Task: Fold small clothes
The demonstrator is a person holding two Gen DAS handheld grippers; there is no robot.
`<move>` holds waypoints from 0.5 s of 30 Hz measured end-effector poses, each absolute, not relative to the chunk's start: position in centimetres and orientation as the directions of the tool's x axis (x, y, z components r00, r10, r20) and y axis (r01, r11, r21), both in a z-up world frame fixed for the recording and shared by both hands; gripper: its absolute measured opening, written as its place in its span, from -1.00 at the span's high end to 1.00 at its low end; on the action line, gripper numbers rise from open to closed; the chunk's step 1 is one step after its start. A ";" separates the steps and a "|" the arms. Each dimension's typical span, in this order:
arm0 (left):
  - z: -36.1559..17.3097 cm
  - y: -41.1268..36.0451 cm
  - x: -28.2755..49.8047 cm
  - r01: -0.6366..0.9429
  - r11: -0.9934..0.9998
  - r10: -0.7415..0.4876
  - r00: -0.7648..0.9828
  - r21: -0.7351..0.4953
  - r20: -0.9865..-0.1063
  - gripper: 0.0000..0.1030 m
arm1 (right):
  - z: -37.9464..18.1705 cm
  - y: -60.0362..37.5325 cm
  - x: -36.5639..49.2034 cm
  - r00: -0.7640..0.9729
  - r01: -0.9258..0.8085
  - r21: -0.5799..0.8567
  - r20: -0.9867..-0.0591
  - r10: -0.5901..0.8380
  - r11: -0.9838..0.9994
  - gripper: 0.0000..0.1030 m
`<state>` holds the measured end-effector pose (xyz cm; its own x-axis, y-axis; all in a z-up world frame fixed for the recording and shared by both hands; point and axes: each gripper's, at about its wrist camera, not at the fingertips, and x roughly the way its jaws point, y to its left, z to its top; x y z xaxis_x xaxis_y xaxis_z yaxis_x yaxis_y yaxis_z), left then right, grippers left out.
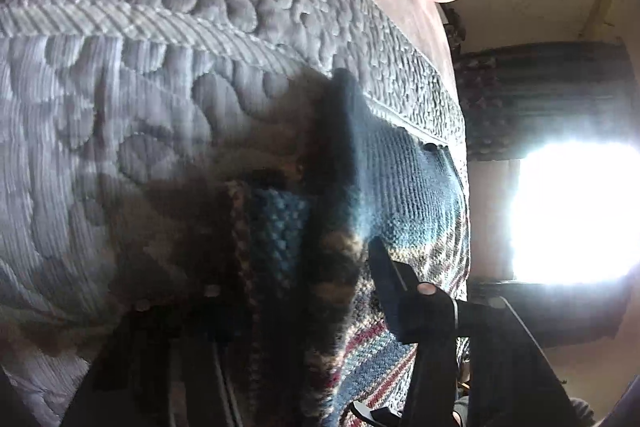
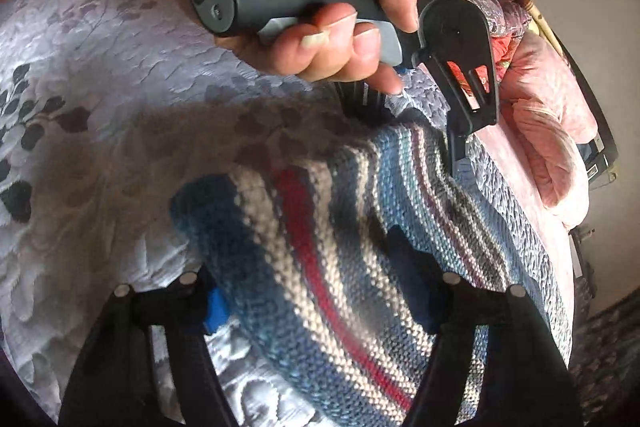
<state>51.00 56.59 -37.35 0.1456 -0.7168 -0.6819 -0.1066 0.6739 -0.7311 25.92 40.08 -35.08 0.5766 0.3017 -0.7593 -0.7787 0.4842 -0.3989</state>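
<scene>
On the bed, across its pale quilted bedspread [image 2: 100, 75], lies one small striped knit garment [image 2: 320, 247], bunched and lifted at an edge rather than laid flat, so I'd judge the folding is underway and no neat fold is finished yet. Two grippers work it: the right gripper [image 2: 320, 299] has its jaws spread apart on either side of the knit, while the left gripper [image 1: 304, 235], gripped by a hand [image 2: 320, 7], seems clamped on a dark fold, though blur leaves that unsure. One pink blanket [image 2: 540, 131] sits beyond.
</scene>
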 end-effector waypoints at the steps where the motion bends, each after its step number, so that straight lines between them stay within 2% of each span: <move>1: -37.3 56.6 51.1 -0.112 0.680 -0.710 0.144 -0.725 -0.689 0.17 | -35.0 40.1 26.0 0.577 -0.778 -0.397 -0.759 0.302 0.488 -0.25; 6: -37.1 56.6 51.2 -0.126 0.696 -0.693 0.139 -0.707 -0.707 0.33 | -34.7 40.7 26.4 0.567 -0.778 -0.381 -0.768 0.297 0.500 -0.11; 11: -36.0 55.6 51.8 -0.133 0.717 -0.672 0.132 -0.684 -0.729 0.46 | -33.8 40.2 26.8 0.542 -0.779 -0.325 -0.778 0.316 0.536 0.24; 15: -34.7 54.7 52.2 -0.130 0.736 -0.653 0.125 -0.664 -0.747 0.50 | -32.5 39.7 27.1 0.537 -0.775 -0.297 -0.775 0.334 0.558 0.33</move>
